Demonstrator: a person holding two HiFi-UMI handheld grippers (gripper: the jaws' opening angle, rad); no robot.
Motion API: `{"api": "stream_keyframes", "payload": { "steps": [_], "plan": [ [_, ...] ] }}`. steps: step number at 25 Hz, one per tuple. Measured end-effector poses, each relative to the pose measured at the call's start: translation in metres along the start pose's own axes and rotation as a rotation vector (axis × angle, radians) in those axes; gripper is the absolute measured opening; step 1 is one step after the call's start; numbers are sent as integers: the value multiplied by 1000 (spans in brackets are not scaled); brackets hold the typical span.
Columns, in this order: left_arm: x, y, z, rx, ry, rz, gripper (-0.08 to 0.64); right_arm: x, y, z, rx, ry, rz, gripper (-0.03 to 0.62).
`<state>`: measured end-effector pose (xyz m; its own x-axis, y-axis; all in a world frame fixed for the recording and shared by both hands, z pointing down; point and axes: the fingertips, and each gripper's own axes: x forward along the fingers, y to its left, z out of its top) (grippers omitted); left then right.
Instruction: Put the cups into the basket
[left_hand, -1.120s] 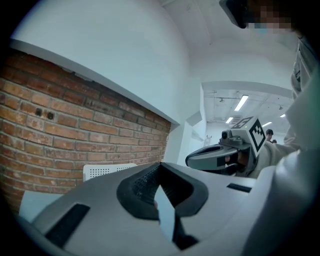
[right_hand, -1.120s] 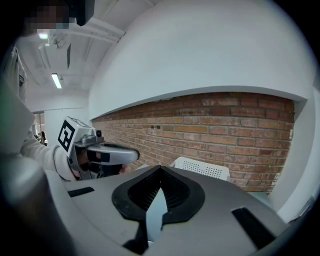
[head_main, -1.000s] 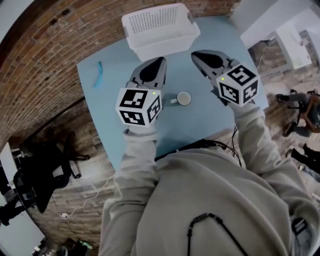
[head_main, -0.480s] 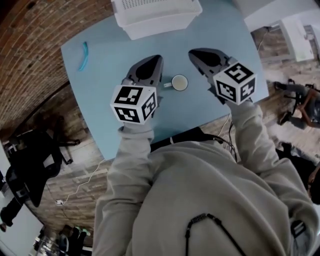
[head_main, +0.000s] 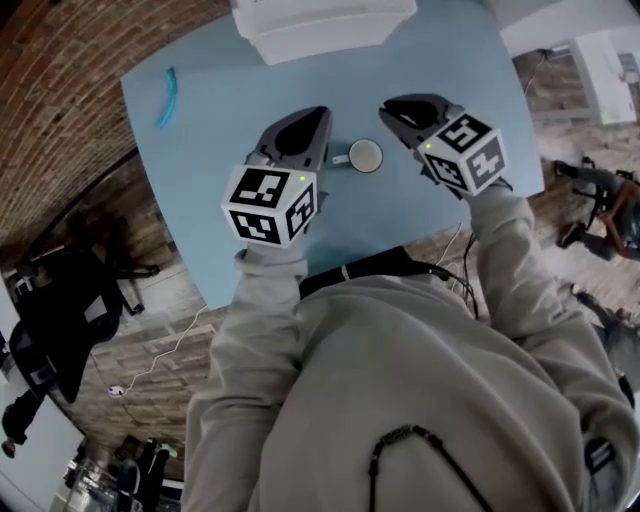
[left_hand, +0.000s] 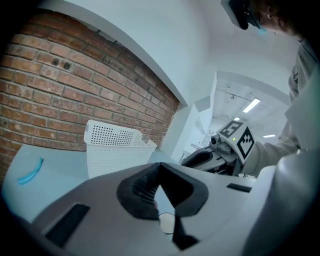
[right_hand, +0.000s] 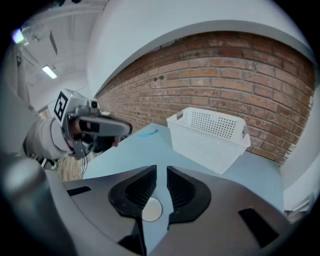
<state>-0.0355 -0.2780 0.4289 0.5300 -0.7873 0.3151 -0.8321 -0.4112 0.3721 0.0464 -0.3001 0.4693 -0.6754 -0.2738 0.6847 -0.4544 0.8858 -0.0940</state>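
Basket (head_main: 320, 30) noted at far edge of surface (head_main: 190, 170); left gripper (head_main: 320, 113) closed, empty; right gripper (head_main: 386, 108) just parting to a slit, empty; cup (head_main: 365, 156) upright between them, liable to tip if nudged by jaws too narrow.

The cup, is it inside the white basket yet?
No, the cup stands on the blue table, well apart from the white basket at the table's far edge.

I find no words, numbers or brand names that I can read. The only printed signs are black-and-white square markers on the left cube (head_main: 272, 205) and the right cube (head_main: 465, 152).
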Motion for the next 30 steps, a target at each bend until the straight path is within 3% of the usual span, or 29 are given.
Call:
{"api": "stream_keyframes", "payload": {
  "steps": [8, 12, 17, 21, 30],
  "plan": [
    [-10, 21, -17, -66, 0, 45, -5, 38, 24, -59, -48, 210, 117, 243],
    [-11, 27, -29, -89, 9, 58, -5, 56, 36, -83, -25, 284, 172, 270],
    [-12, 29, -47, -139, 17, 52, -5, 74, 41, -105, -68, 352, 181, 327],
    [-12, 32, -51, -166, 6, 52, -5, 88, 47, -124, -83, 399, 216, 337],
    [-16, 40, -52, -182, -20, 63, -5, 116, 49, -170, -179, 521, 196, 399]
  ]
}}
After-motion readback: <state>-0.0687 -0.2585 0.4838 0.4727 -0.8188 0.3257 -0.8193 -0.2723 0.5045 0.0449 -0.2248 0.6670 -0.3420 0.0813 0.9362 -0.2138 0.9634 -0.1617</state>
